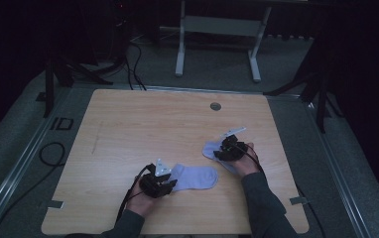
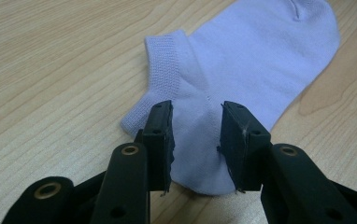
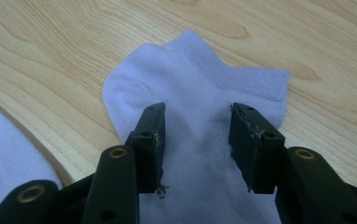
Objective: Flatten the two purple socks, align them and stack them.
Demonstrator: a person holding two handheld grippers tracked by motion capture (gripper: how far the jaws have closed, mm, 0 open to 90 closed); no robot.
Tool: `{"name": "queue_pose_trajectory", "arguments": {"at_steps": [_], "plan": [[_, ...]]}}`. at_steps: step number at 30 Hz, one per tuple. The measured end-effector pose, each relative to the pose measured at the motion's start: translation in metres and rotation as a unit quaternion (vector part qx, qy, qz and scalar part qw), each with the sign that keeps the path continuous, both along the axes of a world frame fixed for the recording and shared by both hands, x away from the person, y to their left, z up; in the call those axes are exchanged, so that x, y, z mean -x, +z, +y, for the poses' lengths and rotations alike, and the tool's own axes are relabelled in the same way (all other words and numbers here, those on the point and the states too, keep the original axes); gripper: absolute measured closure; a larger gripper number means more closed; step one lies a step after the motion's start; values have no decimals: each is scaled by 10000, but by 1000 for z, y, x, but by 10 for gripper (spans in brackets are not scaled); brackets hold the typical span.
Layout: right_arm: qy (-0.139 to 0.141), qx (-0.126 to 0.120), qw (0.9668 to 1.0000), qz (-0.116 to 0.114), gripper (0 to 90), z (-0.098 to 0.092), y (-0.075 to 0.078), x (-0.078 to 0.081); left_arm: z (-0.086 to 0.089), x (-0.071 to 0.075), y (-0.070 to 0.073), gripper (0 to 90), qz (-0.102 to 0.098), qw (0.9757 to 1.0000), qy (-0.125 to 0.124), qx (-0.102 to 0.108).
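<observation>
Two pale lilac ankle socks lie flat on the wooden table [image 1: 143, 124]. The near sock [image 1: 197, 177] stretches rightward from my left gripper [image 1: 169, 182]. In the left gripper view, that gripper [image 2: 196, 140] is open, its jaws straddling the heel end of the sock [image 2: 260, 51] just below the ribbed cuff, without squeezing the cloth. The second sock [image 1: 209, 149] lies at the right under my right gripper [image 1: 223, 151]. In the right gripper view, the open gripper [image 3: 197, 144] stands over that sock [image 3: 190, 79], with the cloth flat between the pads and the cuff beyond the tips.
The near sock's toe [image 3: 3, 154] shows at the lower left of the right gripper view. A round grommet [image 1: 216, 106] sits near the table's far edge. A metal desk frame [image 1: 217, 29] stands beyond the table, and cables [image 1: 51, 153] lie on the floor at the left.
</observation>
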State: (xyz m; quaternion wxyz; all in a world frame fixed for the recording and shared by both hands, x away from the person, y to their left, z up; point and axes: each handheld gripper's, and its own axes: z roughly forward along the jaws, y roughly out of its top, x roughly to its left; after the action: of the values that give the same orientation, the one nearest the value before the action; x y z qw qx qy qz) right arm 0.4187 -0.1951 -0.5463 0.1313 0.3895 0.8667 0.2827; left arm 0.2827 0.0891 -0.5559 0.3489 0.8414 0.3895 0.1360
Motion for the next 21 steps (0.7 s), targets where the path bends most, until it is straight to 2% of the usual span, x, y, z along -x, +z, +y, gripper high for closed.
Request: {"name": "queue_pose_trajectory", "arguments": {"at_steps": [5, 6, 7, 9, 10, 12, 16, 21], "plan": [[-11, -6, 10000, -26, 627, -2, 0, 1, 0, 0, 0, 631, 1, 10000, 1, 0], [29, 7, 10000, -33, 687, -3, 0, 2, 0, 0, 0, 630, 13, 10000, 0, 9], [29, 7, 10000, -33, 687, -3, 0, 2, 0, 0, 0, 630, 13, 10000, 0, 9], [49, 6, 10000, -13, 751, -4, 1, 3, 0, -1, -1, 627, 44, 10000, -22, -2], [56, 7, 10000, -6, 799, -5, 1, 3, 0, -1, -2, 625, 60, 10000, -16, 62], [66, 12, 10000, 9, 838, -6, 1, 3, 0, -1, -2, 626, 66, 10000, -17, 66], [44, -60, 9999, 86, 860, -8, 1, 4, 1, -3, -2, 622, 88, 9999, -62, 96], [123, -28, 9999, 38, 861, -8, 5, 11, 2, -5, -2, 617, 107, 9998, -137, 134]]}}
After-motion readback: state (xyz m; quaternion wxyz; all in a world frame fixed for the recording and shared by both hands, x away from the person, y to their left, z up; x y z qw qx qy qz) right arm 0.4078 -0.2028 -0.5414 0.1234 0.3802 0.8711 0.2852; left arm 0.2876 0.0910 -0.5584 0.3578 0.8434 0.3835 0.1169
